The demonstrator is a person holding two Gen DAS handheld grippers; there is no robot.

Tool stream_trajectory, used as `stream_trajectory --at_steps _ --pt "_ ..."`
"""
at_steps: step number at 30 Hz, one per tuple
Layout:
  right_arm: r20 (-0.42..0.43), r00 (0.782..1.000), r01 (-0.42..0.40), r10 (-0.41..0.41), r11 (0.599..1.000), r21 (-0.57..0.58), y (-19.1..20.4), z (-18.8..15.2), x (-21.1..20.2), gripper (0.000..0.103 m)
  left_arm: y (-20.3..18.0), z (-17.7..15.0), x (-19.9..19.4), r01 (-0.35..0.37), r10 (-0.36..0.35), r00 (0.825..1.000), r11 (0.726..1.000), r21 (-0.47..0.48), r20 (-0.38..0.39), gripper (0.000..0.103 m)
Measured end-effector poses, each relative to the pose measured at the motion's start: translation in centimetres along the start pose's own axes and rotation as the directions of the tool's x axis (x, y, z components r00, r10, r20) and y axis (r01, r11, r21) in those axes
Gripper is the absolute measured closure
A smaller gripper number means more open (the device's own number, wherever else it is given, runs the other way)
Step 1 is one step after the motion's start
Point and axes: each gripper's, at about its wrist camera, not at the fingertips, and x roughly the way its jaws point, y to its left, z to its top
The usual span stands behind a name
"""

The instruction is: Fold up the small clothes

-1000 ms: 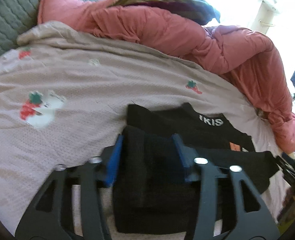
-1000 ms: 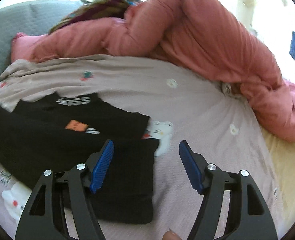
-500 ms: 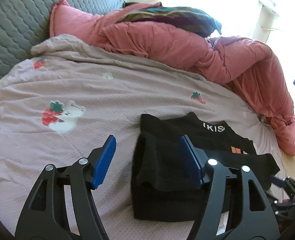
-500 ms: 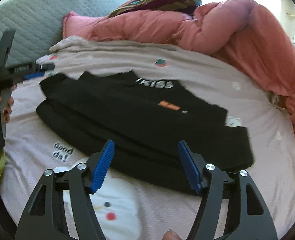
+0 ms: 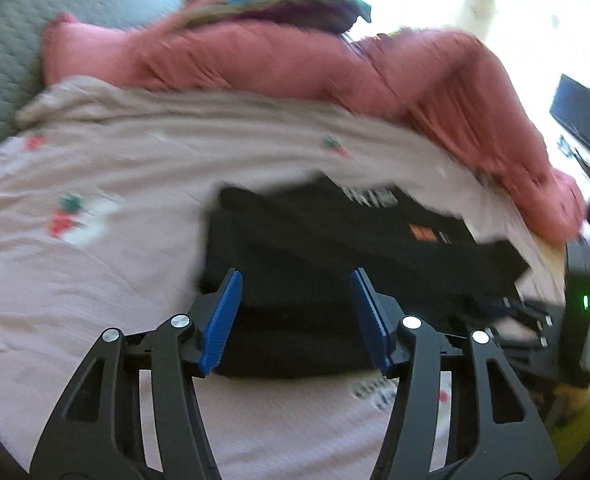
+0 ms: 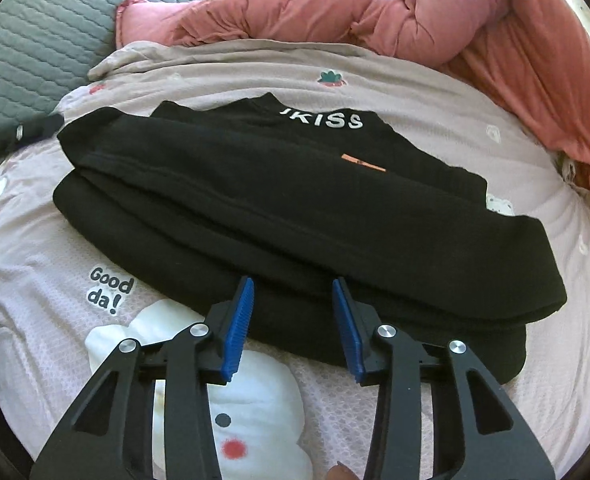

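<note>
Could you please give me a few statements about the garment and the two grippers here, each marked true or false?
1. The black garment lies on the bedsheet. True.
2. The right gripper is shut on the garment. False: its jaws are open at the near edge.
3. White lettering shows on the garment. True.
4. The left gripper holds the pink duvet. False: it is open, over the garment.

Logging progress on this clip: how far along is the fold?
Done: the black top lies on the bed sheet already doubled into layers. In hand: nothing; the right gripper and the left gripper are open at its near edge. Left: probably one more fold; the piece is long.
</note>
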Motion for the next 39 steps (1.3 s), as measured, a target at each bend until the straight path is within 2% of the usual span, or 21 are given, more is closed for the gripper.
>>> stream_trajectory --at_steps 5,10,17,20,25,29,33,39 --pt "-0.008 0.999 -0.043 0.043 0.999 0.034 -0.3 -1.1 -0.9 0.068 -2.1 -1.5 2.3 0.009 0.000 0.995 0.996 0.092 -0.099 0.059" --pt "-0.025 0.999 -0.040 0.041 0.998 0.049 -0.8 -1.6 0.2 0.071 -2.6 -2.8 4.0 -0.037 0.055 0.990 0.990 0.138 -0.130 0.059" --pt "0.025 0.999 -0.030 0.030 0.999 0.025 -1.3 0.8 1.2 0.071 -1.9 -2.2 4.5 -0.026 0.040 0.994 0.990 0.138 -0.099 0.059" --pt "0.046 0.998 -0.051 0.049 0.998 0.035 -2.0 2.4 1.5 0.071 -2.0 -1.8 4.4 -0.010 0.021 0.997 0.990 0.139 -0.078 0.058" --pt "0.062 0.995 -0.087 0.081 0.991 0.098 -4.3 5.6 3.1 0.071 -2.0 -1.1 4.0 0.069 -0.065 0.997 0.991 0.119 -0.042 0.055" --pt "0.065 0.993 -0.111 0.102 0.981 0.159 -6.2 8.0 4.7 0.071 -3.0 -0.7 3.8 0.126 -0.125 0.992 0.981 0.147 -0.017 0.054" --pt "0.072 0.991 -0.125 0.112 0.972 0.201 -7.8 10.0 5.8 0.071 -4.3 -0.8 4.6 0.103 -0.103 0.995 0.970 0.221 -0.015 0.053" --pt "0.046 0.993 -0.121 0.113 0.967 0.226 -8.7 11.6 7.5 0.071 -3.8 -0.3 6.8 0.080 -0.072 0.996 0.971 0.225 -0.042 0.053"
